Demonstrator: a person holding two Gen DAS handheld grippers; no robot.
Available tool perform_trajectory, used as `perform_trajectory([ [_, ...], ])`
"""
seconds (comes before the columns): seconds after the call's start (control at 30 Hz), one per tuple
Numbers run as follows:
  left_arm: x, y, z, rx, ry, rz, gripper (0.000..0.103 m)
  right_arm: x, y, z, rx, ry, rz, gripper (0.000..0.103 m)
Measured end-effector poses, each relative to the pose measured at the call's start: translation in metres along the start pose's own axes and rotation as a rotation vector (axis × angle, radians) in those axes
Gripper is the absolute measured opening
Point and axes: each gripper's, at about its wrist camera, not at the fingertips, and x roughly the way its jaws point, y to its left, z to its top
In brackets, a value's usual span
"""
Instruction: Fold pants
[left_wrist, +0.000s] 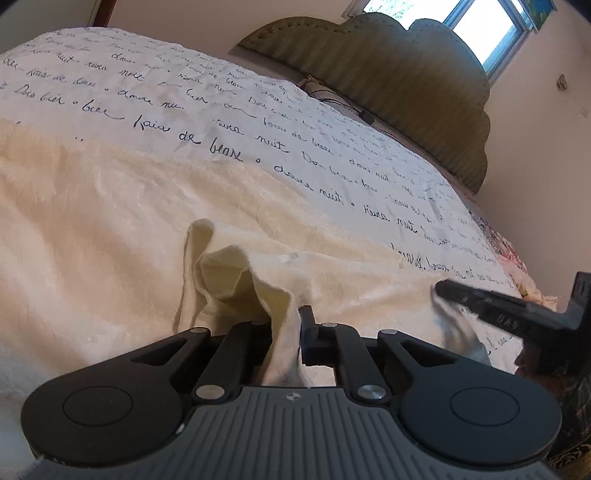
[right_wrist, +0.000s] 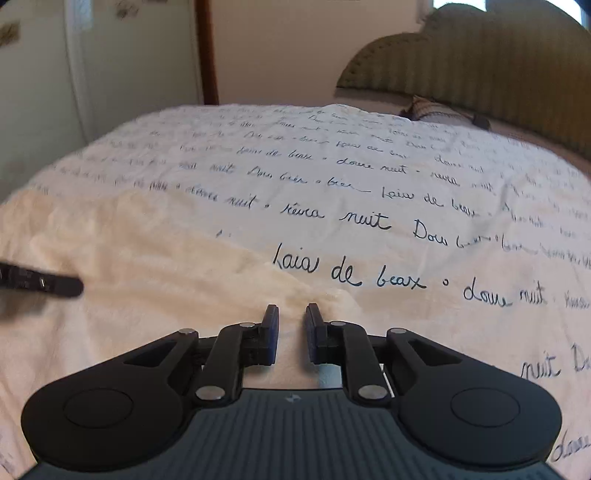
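The cream pants (left_wrist: 110, 221) lie spread on the bed, over the white sheet printed with black script (left_wrist: 258, 122). My left gripper (left_wrist: 286, 314) is shut on a bunched edge of the pants, which rises in a fold (left_wrist: 236, 273) in front of the jaws. My right gripper (right_wrist: 291, 314) sits low over the pants' edge (right_wrist: 147, 277) with a narrow gap between its fingers and nothing in them. It also shows in the left wrist view (left_wrist: 443, 288), lying against the cloth at the right. The left gripper's tip (right_wrist: 55, 284) shows at the left of the right wrist view.
A green padded headboard (left_wrist: 406, 92) stands at the far end of the bed, with a small pillow (right_wrist: 432, 109) and a dark cable (left_wrist: 354, 110) near it. A window (left_wrist: 480, 22) is above. A wall and a wooden door frame (right_wrist: 207, 51) are on the left.
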Motion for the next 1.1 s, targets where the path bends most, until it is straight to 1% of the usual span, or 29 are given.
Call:
perform_trajectory([
  [0.03, -0.003, -0.002, 0.001, 0.011, 0.006, 0.015, 0.017, -0.013, -0.004, -0.002, 0.032, -0.046, -0.01, 0.016],
  [0.07, -0.006, -0.002, 0.003, 0.007, 0.011, 0.024, 0.021, -0.025, -0.005, -0.003, 0.03, -0.076, -0.037, 0.018],
  [0.13, -0.017, -0.002, 0.008, -0.006, 0.004, 0.028, 0.023, -0.051, -0.006, -0.01, 0.004, -0.115, -0.08, 0.02],
  [0.17, -0.024, -0.003, 0.01, -0.006, -0.012, 0.043, 0.024, -0.063, -0.006, -0.015, -0.009, -0.127, -0.083, 0.022],
  [0.2, -0.032, -0.006, 0.014, 0.002, -0.04, 0.073, 0.025, -0.077, -0.008, -0.022, -0.023, -0.137, -0.079, 0.028],
  [0.23, -0.038, -0.01, 0.017, 0.016, -0.07, 0.099, 0.029, -0.089, -0.007, -0.03, -0.036, -0.147, -0.078, 0.032],
  [0.27, -0.045, -0.016, 0.022, 0.039, -0.103, 0.123, 0.034, -0.1, -0.005, -0.039, -0.054, -0.157, -0.081, 0.038],
  [0.3, -0.048, -0.023, 0.026, 0.06, -0.117, 0.127, 0.037, -0.11, -0.001, -0.049, -0.082, -0.161, -0.084, 0.041],
  [0.33, -0.047, -0.032, 0.031, 0.083, -0.118, 0.114, 0.043, -0.118, 0.003, -0.059, -0.107, -0.156, -0.082, 0.041],
  [0.37, -0.044, -0.042, 0.037, 0.113, -0.109, 0.088, 0.052, -0.122, 0.006, -0.067, -0.118, -0.147, -0.072, 0.041],
  [0.4, -0.037, -0.053, 0.04, 0.152, -0.089, 0.062, 0.057, -0.125, 0.009, -0.075, -0.115, -0.133, -0.053, 0.041],
  [0.43, -0.029, -0.066, 0.042, 0.197, -0.068, 0.045, 0.066, -0.125, 0.011, -0.08, -0.101, -0.124, -0.041, 0.041],
  [0.5, -0.009, -0.102, 0.04, 0.332, -0.039, 0.012, 0.067, -0.12, 0.015, -0.084, -0.08, -0.123, -0.026, 0.041],
  [0.57, 0.019, -0.138, 0.03, 0.471, -0.005, -0.002, 0.068, -0.111, 0.018, -0.08, -0.067, -0.128, -0.019, 0.041],
  [0.63, 0.047, -0.164, 0.022, 0.575, 0.039, -0.01, 0.068, -0.101, 0.024, -0.071, -0.087, -0.134, 0.023, 0.041],
  [0.7, 0.072, -0.183, 0.011, 0.671, 0.068, 0.032, 0.067, -0.09, 0.027, -0.064, -0.115, -0.136, 0.069, 0.041],
  [0.73, 0.084, -0.191, 0.006, 0.73, 0.059, 0.06, 0.067, -0.081, 0.026, -0.062, -0.116, -0.106, 0.086, 0.04],
  [0.77, 0.099, -0.196, 0.0, 0.785, 0.06, 0.112, 0.063, -0.072, 0.024, -0.061, -0.11, -0.067, 0.095, 0.04],
  [0.8, 0.114, -0.196, -0.004, 0.818, 0.068, 0.172, 0.06, -0.063, 0.021, -0.064, -0.098, -0.025, 0.093, 0.04],
  [0.83, 0.129, -0.191, -0.007, 0.82, 0.075, 0.213, 0.06, -0.058, 0.018, -0.068, -0.085, 0.024, 0.098, 0.04],
  [0.87, 0.136, -0.182, -0.005, 0.779, 0.064, 0.211, 0.068, -0.058, 0.017, -0.073, -0.081, 0.042, 0.108, 0.04],
  [0.9, 0.137, -0.176, -0.002, 0.743, 0.051, 0.207, 0.072, -0.065, 0.015, -0.078, -0.062, 0.038, 0.119, 0.04],
  [0.93, 0.137, -0.171, 0.002, 0.723, 0.05, 0.205, 0.073, -0.071, 0.012, -0.081, -0.042, 0.05, 0.133, 0.04],
  [0.97, 0.134, -0.167, 0.006, 0.712, 0.042, 0.201, 0.073, -0.077, 0.012, -0.084, -0.036, 0.058, 0.14, 0.04],
  [1.0, 0.131, -0.166, 0.007, 0.706, 0.021, 0.213, 0.073, -0.085, 0.01, -0.087, -0.027, 0.063, 0.143, 0.04],
  [1.03, 0.126, -0.165, 0.007, 0.708, -0.025, 0.236, 0.066, -0.091, 0.008, -0.089, -0.011, 0.068, 0.153, 0.04],
  [1.07, 0.118, -0.164, 0.008, 0.721, -0.071, 0.262, 0.063, -0.096, 0.006, -0.09, -0.004, 0.075, 0.16, 0.04],
  [1.1, 0.109, -0.161, 0.01, 0.721, -0.101, 0.283, 0.064, -0.101, 0.006, -0.089, -0.015, 0.076, 0.155, 0.041],
])
